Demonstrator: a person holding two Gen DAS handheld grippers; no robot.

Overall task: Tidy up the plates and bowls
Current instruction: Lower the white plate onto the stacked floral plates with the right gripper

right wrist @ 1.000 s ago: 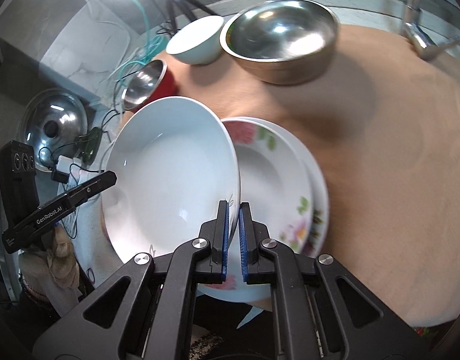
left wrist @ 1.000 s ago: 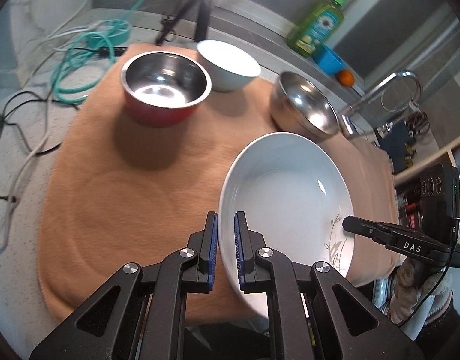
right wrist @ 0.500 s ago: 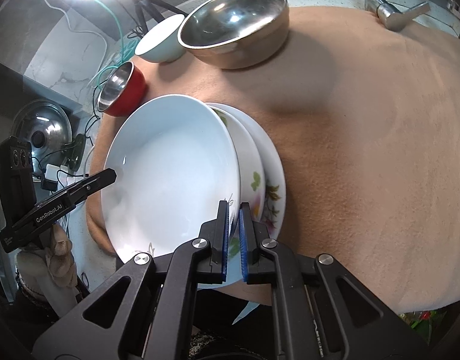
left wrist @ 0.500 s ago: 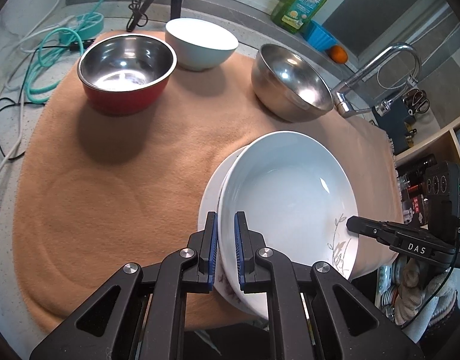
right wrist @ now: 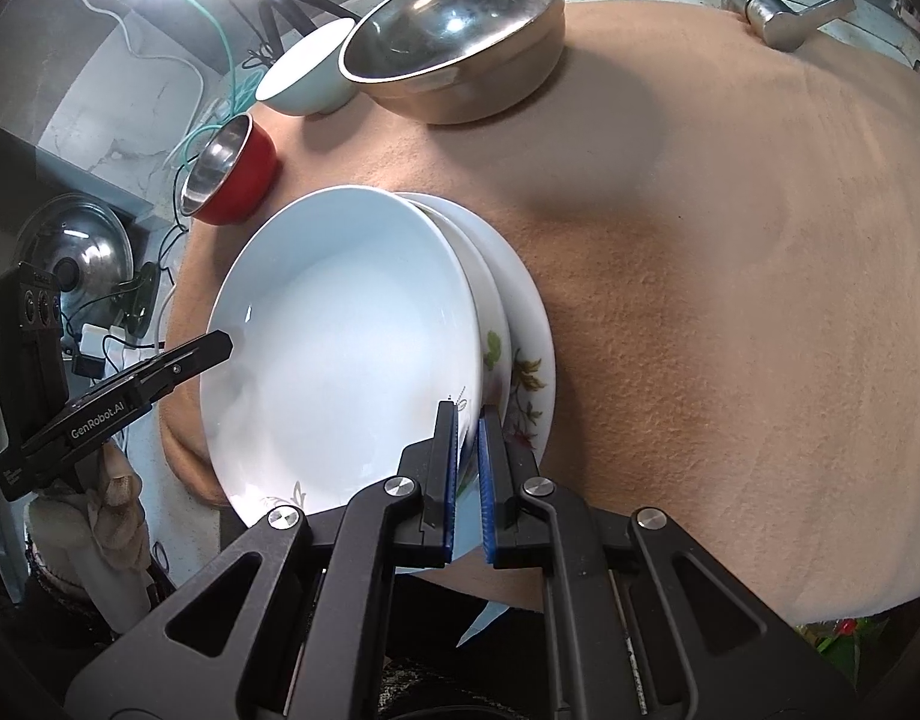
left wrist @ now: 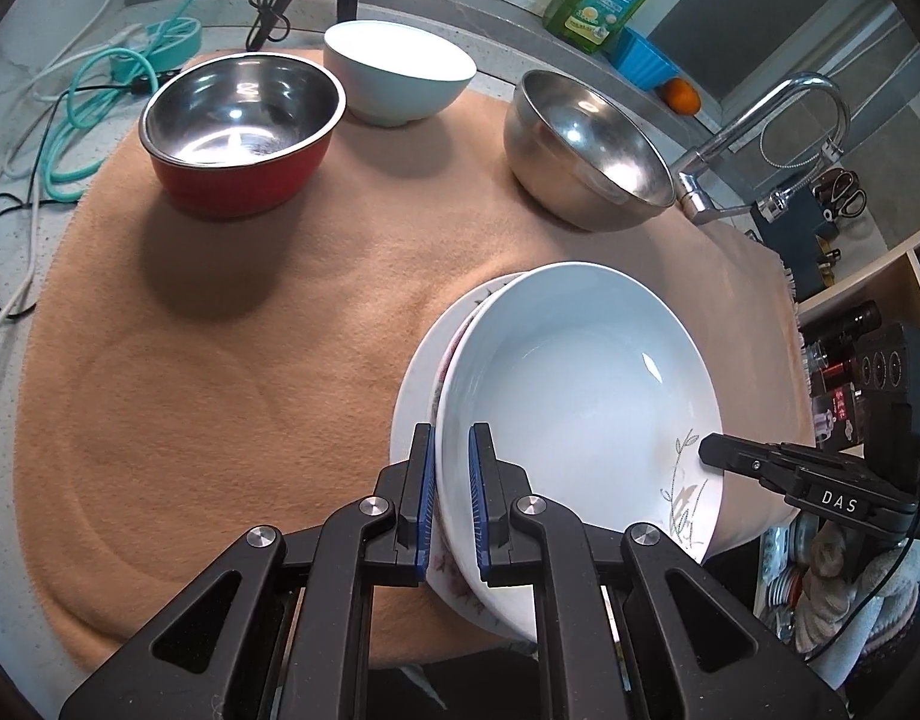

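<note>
Both claws pinch opposite rims of the white plate: the left claw at its near edge, the right claw likewise. A second ago the plate hung clear of the flowered plates; it now sits nearly over them on the cloth-covered surface, almost stacked, though not yet released.

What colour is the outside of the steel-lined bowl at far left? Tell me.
Red, with a bare steel inside. The red bowl shows best in the left wrist view.
</note>
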